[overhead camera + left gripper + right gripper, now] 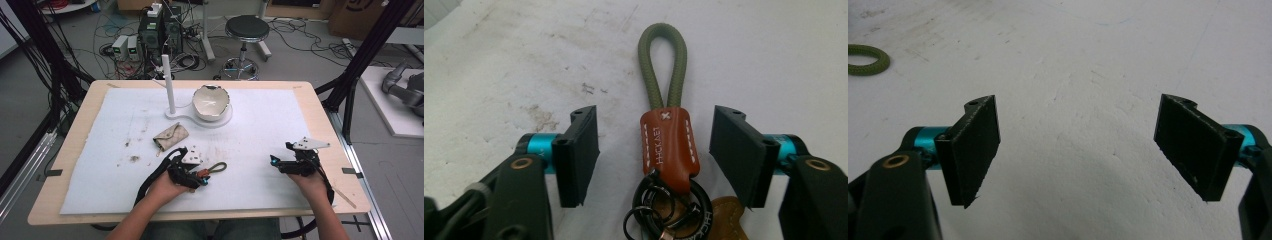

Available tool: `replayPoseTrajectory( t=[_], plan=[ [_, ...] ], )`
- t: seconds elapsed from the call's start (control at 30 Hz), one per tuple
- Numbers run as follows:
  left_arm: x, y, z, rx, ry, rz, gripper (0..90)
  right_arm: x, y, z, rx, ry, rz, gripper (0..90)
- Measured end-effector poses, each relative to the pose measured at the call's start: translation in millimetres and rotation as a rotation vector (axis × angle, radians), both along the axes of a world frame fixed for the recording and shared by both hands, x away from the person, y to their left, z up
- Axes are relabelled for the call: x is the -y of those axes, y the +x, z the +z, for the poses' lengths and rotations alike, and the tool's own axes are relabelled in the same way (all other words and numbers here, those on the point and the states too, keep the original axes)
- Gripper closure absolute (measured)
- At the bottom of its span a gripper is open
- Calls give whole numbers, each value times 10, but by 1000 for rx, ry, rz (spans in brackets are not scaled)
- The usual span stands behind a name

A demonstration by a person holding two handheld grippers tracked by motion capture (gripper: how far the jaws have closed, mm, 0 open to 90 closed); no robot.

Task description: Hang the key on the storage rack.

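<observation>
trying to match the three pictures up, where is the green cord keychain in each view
High view: keychain lower centre, at the left gripper.
Left gripper view: centre, between the open jaws, pads not touching it.
Right gripper view: its green loop at the far left edge.
Shared landmark: the white mat.

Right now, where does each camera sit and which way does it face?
High view: above the person's side, looking forward and down on the table; both forearms enter from below, left tool, right tool.
Left gripper view: rides the left tool, looking along its jaws at the keychain lying between them, untouched.
Right gripper view: rides the right tool, jaws wide over the white mat.
Shared: all three show the keychain's green loop.
</observation>
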State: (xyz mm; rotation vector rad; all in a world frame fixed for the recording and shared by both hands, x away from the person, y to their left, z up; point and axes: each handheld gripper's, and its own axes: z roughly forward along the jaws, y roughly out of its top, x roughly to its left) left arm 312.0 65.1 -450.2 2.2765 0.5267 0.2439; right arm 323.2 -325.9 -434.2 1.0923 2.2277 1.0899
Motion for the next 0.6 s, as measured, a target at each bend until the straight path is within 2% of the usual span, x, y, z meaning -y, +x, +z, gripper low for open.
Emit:
replayPoseTrajectory(
  t=[0.23,0.6],
  plan=[
    [-3,-11,6,-8,-1,-26,471,-9,2,-3,2,-7,6,187],
    [-45,-5,18,-22,-4,-33,609,-29,3,-9,-2,-14,18,187]
  ],
)
